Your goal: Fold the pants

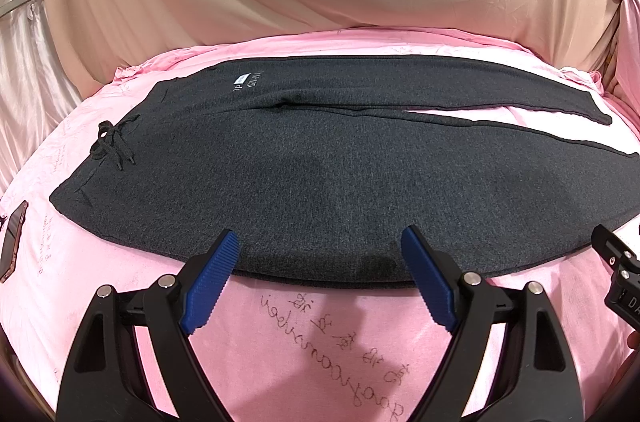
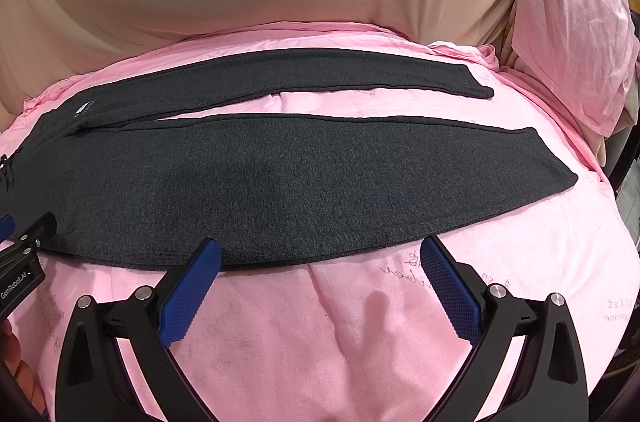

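L wrist: drawstring (image 1: 113, 142) (waist end) | R wrist: leg cuffs (image 2: 554, 162)

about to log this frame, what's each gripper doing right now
Left gripper: open, holding nothing, at the near edge of the pants.
Right gripper: open, holding nothing, at the same edge.

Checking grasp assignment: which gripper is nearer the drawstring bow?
Left. The left gripper sits toward the waist end where the drawstring bow lies; the right gripper is farther toward the cuffs.

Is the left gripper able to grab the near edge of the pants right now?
Probably yes. The left gripper is open right at the pants' near edge, with only bare pink sheet below and nothing between.
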The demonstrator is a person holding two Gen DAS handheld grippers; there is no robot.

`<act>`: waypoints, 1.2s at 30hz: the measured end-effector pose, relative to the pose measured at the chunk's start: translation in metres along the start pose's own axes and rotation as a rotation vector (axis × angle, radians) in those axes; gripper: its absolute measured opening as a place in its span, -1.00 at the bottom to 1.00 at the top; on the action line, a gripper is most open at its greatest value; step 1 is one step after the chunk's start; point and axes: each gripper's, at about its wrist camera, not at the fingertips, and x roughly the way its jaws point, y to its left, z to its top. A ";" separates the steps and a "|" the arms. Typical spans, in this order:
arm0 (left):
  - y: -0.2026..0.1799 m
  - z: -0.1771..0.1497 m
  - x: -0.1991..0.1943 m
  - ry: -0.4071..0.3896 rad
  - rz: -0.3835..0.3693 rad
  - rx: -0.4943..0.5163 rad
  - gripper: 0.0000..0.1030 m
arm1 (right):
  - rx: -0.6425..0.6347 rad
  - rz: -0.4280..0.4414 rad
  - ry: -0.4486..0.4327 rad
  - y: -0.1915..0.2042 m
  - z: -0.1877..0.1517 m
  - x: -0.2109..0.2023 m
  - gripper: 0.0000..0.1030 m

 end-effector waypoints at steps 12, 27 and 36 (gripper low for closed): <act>0.001 0.000 0.000 0.001 -0.001 0.001 0.58 | -0.001 0.000 0.001 0.000 0.000 0.000 0.90; 0.043 0.022 -0.012 -0.023 -0.081 -0.051 0.69 | -0.086 -0.012 -0.012 -0.050 0.043 0.018 0.90; 0.122 0.109 0.028 -0.062 0.011 -0.065 0.80 | -0.027 -0.082 0.036 -0.162 0.150 0.118 0.87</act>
